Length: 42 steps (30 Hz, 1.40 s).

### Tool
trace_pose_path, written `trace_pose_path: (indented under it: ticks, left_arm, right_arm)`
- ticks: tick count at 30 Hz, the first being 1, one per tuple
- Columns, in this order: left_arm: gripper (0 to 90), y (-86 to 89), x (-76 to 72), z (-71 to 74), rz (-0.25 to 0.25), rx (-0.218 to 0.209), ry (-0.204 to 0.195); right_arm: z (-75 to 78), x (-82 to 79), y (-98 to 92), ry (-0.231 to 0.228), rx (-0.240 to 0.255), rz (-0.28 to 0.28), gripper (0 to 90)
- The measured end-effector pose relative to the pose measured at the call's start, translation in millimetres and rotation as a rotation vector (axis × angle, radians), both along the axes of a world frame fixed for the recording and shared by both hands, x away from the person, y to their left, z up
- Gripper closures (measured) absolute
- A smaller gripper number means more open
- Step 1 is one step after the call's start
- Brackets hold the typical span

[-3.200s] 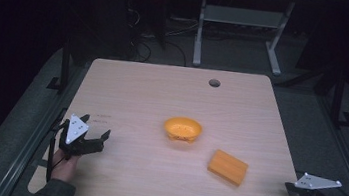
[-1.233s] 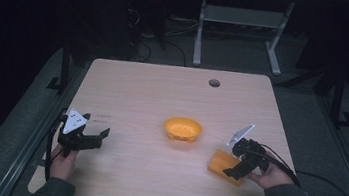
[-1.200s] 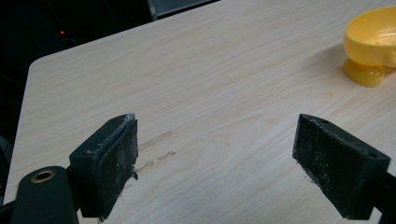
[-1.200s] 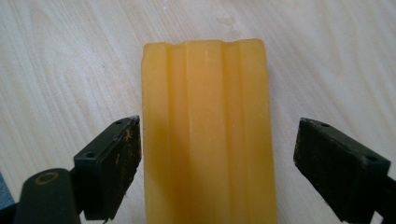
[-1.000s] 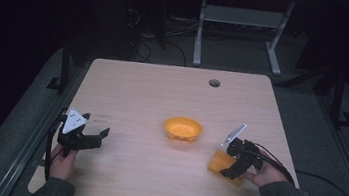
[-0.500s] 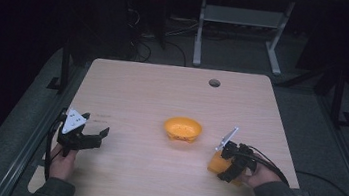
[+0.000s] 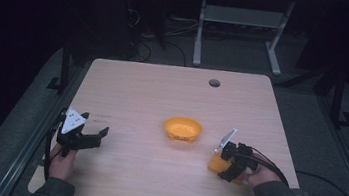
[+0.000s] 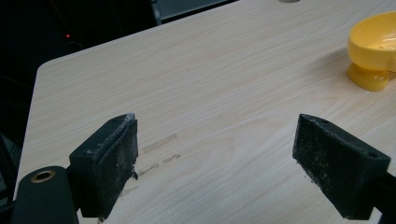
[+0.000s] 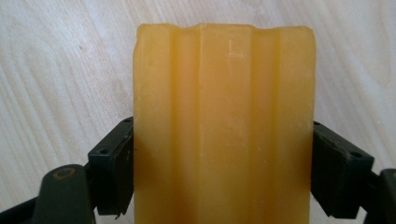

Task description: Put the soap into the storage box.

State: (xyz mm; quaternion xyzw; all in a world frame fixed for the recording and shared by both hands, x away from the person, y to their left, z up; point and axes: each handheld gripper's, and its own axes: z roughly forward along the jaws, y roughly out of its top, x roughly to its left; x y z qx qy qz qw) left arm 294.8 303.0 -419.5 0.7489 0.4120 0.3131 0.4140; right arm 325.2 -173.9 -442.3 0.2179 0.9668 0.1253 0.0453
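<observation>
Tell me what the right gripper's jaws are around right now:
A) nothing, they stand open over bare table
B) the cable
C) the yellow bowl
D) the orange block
D: in the right gripper view the two black jaws of the right gripper sit against either side of the orange block, while the yellow bowl stands apart near the middle of the table.

A pale wooden table (image 7: 162,96) stands on dark floor (image 7: 18,124) in dim light.
</observation>
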Motion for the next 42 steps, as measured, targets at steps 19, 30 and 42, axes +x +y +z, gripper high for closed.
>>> trace_pose_path:
  ticks: [19, 30, 42]
  left_arm:
    - [13.4, 0.4, 0.5, 0.5, 0.004, -0.011, -0.005]
    - [13.4, 2.3, 2.1, 0.2, 0.021, -0.016, -0.007]
    - [13.4, 2.2, 2.1, 0.3, 0.019, -0.009, -0.008]
  right_arm:
    - [31.2, 19.5, 6.5, -0.018, 0.083, 0.045, 20.6]
    - [47.7, 35.9, 20.8, -0.026, 0.089, 0.086, 20.6]
    - [66.2, 50.0, 32.8, -0.039, 0.103, 0.116, 20.6]
